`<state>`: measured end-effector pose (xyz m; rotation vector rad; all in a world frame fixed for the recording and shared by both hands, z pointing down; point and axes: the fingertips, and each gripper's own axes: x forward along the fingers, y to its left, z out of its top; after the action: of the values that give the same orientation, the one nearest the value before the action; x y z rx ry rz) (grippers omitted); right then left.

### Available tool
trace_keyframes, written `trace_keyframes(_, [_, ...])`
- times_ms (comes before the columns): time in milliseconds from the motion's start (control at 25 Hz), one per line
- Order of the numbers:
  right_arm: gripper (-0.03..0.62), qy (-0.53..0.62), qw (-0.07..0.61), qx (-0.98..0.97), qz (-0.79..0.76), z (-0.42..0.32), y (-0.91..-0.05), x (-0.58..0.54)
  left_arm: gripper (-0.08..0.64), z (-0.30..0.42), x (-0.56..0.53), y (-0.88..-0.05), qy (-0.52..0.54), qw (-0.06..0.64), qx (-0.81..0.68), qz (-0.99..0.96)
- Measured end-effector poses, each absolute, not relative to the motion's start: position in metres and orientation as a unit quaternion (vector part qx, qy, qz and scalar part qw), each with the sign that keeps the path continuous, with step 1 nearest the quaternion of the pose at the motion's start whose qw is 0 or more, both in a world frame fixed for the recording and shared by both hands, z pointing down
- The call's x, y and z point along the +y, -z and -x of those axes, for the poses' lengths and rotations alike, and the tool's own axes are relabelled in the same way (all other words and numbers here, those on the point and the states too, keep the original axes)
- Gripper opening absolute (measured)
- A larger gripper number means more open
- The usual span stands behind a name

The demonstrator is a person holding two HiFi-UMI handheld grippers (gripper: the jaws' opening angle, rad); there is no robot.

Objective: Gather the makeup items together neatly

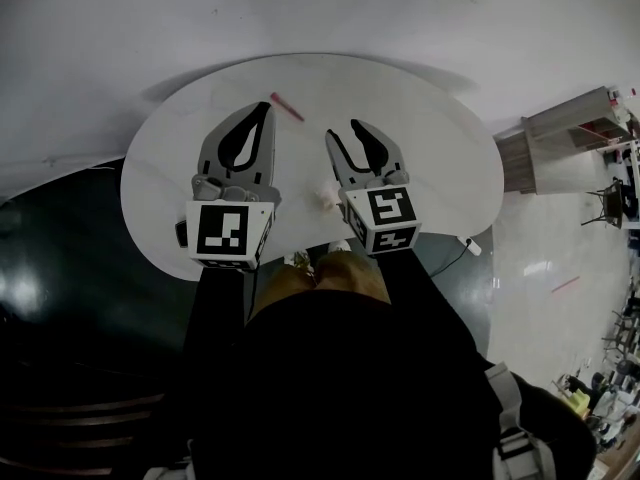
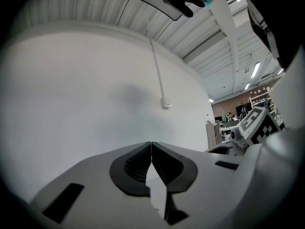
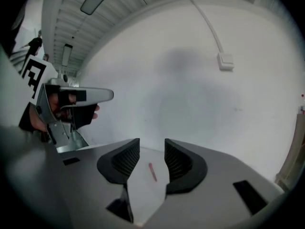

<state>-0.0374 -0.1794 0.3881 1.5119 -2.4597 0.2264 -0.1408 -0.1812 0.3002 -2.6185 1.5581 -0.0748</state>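
Observation:
A thin pink makeup pencil (image 1: 287, 108) lies near the far edge of the white oval table (image 1: 440, 158). Both grippers hang above the table and point at the far wall. My left gripper (image 1: 266, 107) is shut with nothing in it; its pads meet in the left gripper view (image 2: 151, 144). My right gripper (image 1: 343, 128) stands open and empty. Through its gap in the right gripper view (image 3: 151, 144) the pink pencil (image 3: 152, 171) shows on the tabletop beyond. A small pale item (image 1: 328, 194) lies on the table under the right gripper.
A dark small object (image 1: 181, 233) sits at the table's near left edge. A white plug with a cable (image 1: 470, 246) hangs at the near right edge. A plain white wall (image 2: 95, 94) stands behind the table. Shelving (image 1: 570, 128) is off to the right.

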Motion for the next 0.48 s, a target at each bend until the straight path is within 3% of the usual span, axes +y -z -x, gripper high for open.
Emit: trace_keyframes(480, [0.153, 0.074, -0.005, -0.872, -0.484, 0.058, -0.262, -0.156, 0.017, 0.145, -0.173, -0.272, 0.011, 0.063, 0.511, 0.857])
